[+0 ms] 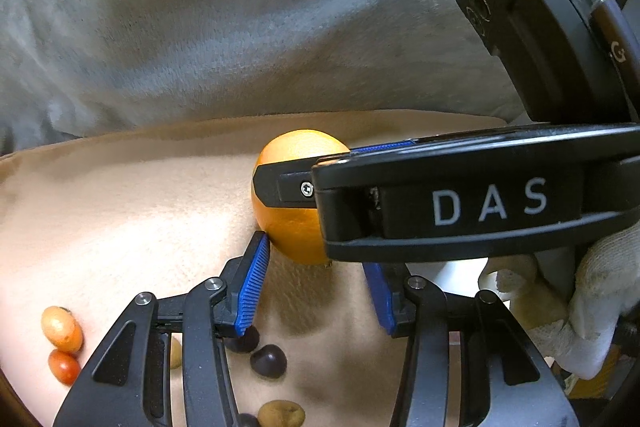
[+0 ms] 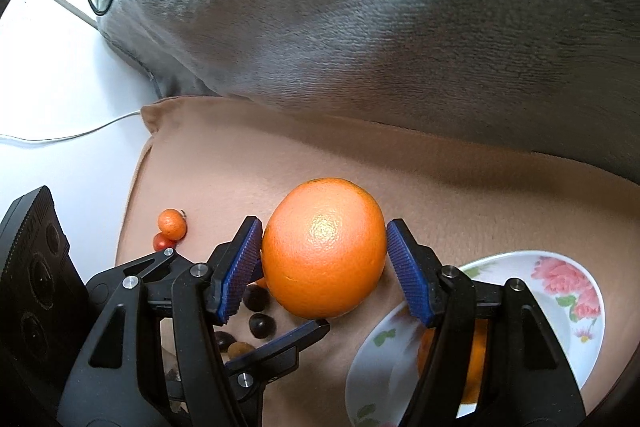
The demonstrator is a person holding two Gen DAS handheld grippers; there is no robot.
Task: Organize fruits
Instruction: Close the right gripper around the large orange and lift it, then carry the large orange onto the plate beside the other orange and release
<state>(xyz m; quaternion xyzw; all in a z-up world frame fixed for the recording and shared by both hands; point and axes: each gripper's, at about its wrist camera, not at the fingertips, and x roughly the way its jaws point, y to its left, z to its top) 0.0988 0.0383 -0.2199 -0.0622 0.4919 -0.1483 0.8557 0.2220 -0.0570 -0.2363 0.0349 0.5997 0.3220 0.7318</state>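
Observation:
A large orange (image 2: pixel 324 247) lies on a tan cushion (image 2: pixel 460 187). My right gripper (image 2: pixel 324 259) has its blue pads on both sides of the orange, which fills the gap between them. In the left wrist view the same orange (image 1: pixel 294 231) lies just ahead of my left gripper (image 1: pixel 320 283), which is open; its left pad touches the orange and the right gripper's black body crosses in front. Small fruits lie nearby: a kumquat (image 2: pixel 172 223), a red one (image 2: pixel 162 241), dark ones (image 1: pixel 268 361). A flowered plate (image 2: pixel 560 287) holds another orange (image 2: pixel 474 367).
A grey blanket (image 2: pixel 380 7) rises behind the cushion. A white surface with a white cable (image 2: pixel 60 137) lies left of the cushion. A gloved hand (image 1: pixel 592 291) holds the right gripper. More small fruits (image 1: pixel 62 329) lie at the cushion's left.

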